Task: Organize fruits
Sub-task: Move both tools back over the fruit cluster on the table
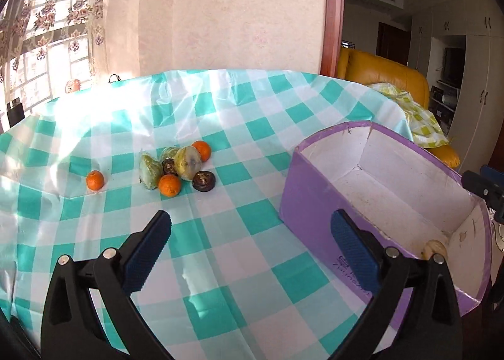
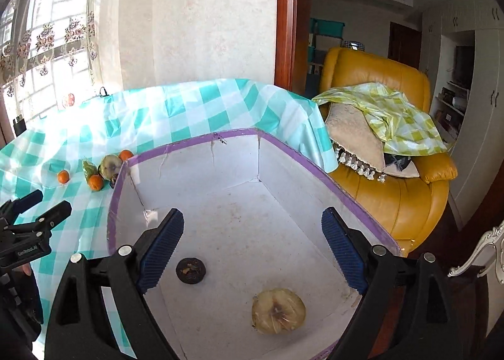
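Observation:
A purple box (image 1: pixel 310 189) with a white inside stands on the checked table at the right; it also shows in the right wrist view (image 2: pixel 315 167). In it lie a dark round fruit (image 2: pixel 191 269) and a pale wrapped fruit (image 2: pixel 278 310). A pile of fruit sits on the cloth: three oranges (image 1: pixel 169 185) (image 1: pixel 95 180) (image 1: pixel 201 150), wrapped green-yellow fruits (image 1: pixel 188 163) (image 1: pixel 149 171), dark round fruits (image 1: pixel 204 181). My left gripper (image 1: pixel 250 240) is open and empty above the cloth, short of the pile. My right gripper (image 2: pixel 253 241) is open and empty over the box.
The table wears a teal and white checked cloth (image 1: pixel 236 126). A yellow leather armchair (image 2: pixel 393 152) with a green checked cloth and cushion stands right of the table. A wall and curtained window (image 1: pixel 47 29) lie behind. The left gripper shows at the left in the right wrist view (image 2: pixel 34 218).

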Demonstrator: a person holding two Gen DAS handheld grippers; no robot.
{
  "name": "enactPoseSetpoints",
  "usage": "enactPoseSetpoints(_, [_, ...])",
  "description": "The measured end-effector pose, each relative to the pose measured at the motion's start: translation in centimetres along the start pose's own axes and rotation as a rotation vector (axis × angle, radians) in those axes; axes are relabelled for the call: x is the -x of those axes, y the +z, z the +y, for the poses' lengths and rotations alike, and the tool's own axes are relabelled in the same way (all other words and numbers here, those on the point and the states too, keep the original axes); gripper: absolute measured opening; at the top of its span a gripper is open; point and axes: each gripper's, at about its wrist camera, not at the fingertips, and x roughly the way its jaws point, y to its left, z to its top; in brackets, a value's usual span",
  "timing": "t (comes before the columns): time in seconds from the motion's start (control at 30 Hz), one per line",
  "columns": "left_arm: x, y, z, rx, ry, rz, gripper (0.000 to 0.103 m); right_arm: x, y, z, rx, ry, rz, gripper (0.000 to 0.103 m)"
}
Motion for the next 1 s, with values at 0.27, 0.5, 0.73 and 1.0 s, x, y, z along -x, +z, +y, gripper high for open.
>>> enactPoseSetpoints(0.27, [-3.6,-5.5,15.5,0.436,0.252,0.143,0.101,2.5,-0.5,10.7,0.063,0.285,-0.160,0.088])
enactPoseSetpoints(0.5, [-3.4,-6.7,18.4,0.475,0.284,0.104,0.101,-5.7,-4.7,22.3,0.251,0.325,0.051,0.088])
enactPoseSetpoints(0.73, [-4.0,-7.0,18.7,0.497,0.263,0.133,0.101,-16.1,-5.1,24.7,0.191,0.234,0.212,0.088])
enactPoseSetpoints(1.0, [-4.4,-7.4,19.3,0.539,0.240,0.155,0.101,-23.3,-2.0,26.8,0.173,0.219,0.299,0.085])
